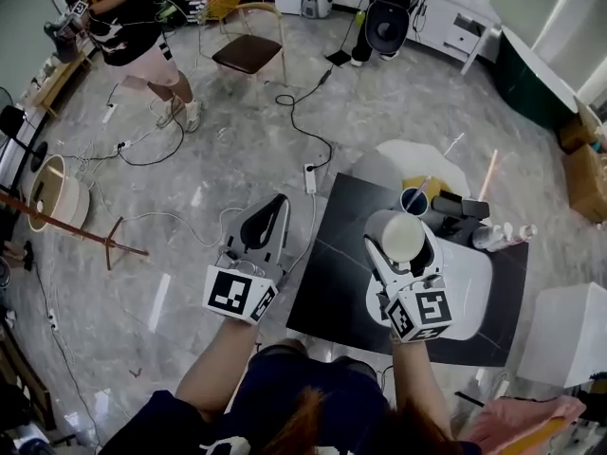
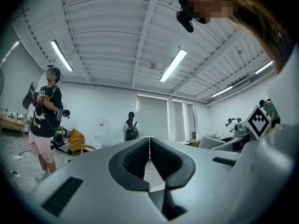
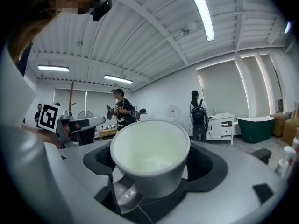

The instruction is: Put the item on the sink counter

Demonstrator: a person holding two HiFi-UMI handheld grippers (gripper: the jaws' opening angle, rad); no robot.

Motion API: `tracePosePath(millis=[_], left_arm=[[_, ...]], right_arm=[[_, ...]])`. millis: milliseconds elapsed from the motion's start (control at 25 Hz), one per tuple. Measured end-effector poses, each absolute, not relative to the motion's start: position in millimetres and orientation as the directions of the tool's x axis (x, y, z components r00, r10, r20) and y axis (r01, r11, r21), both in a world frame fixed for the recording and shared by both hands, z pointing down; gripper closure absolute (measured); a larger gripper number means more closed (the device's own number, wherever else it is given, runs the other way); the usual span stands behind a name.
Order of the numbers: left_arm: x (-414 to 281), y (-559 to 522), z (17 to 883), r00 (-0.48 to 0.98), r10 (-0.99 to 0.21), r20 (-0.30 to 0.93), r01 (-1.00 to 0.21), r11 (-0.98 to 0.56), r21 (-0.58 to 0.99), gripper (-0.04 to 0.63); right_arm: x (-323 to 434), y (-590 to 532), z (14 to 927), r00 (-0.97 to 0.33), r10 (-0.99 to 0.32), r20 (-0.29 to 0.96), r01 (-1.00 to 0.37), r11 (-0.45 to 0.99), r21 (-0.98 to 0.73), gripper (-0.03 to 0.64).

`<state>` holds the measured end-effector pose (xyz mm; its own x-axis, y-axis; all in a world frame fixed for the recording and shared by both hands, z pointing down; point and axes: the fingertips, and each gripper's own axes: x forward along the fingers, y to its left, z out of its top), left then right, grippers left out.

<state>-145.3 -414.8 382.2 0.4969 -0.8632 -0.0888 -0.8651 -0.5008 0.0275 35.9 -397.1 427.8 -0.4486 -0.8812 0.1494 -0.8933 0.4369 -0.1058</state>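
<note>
A white cup [image 1: 403,237] [image 3: 149,160] sits between the jaws of my right gripper [image 1: 402,243] [image 3: 150,164], which is shut on it, mouth towards the gripper camera. In the head view the cup hangs over the left part of the white sink basin [image 1: 471,282] set in the dark counter [image 1: 334,273]. My left gripper [image 1: 267,224] [image 2: 149,146] is shut with nothing in it, held over the floor left of the counter. Both grippers point upward, so their views show the ceiling.
On the counter's far side stand a dark cup with a straw [image 1: 414,200], a yellow item [image 1: 437,188], a black faucet [image 1: 457,209] and small bottles [image 1: 503,234]. A power strip [image 1: 310,178] and cables lie on the floor. A person [image 1: 133,27] stands far left near a chair [image 1: 248,50].
</note>
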Motion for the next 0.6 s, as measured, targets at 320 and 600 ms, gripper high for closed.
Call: tracePosePath(millis=[320, 600], left_arm=[[-158, -429, 398, 0.522, -0.85, -0.074, -0.851, -0.524, 0.018, 0.572], [-159, -440, 416, 0.533, -0.843, -0.065, -0.843, -0.536, 0.037, 0.572]], right_arm=[[9, -408, 489, -0.429, -0.879, 0.208, -0.903, 0.426, -0.062, 0.169], [-4, -420, 555, -0.411, -0.863, 0.294, -0.907, 0.419, -0.038, 0.169]])
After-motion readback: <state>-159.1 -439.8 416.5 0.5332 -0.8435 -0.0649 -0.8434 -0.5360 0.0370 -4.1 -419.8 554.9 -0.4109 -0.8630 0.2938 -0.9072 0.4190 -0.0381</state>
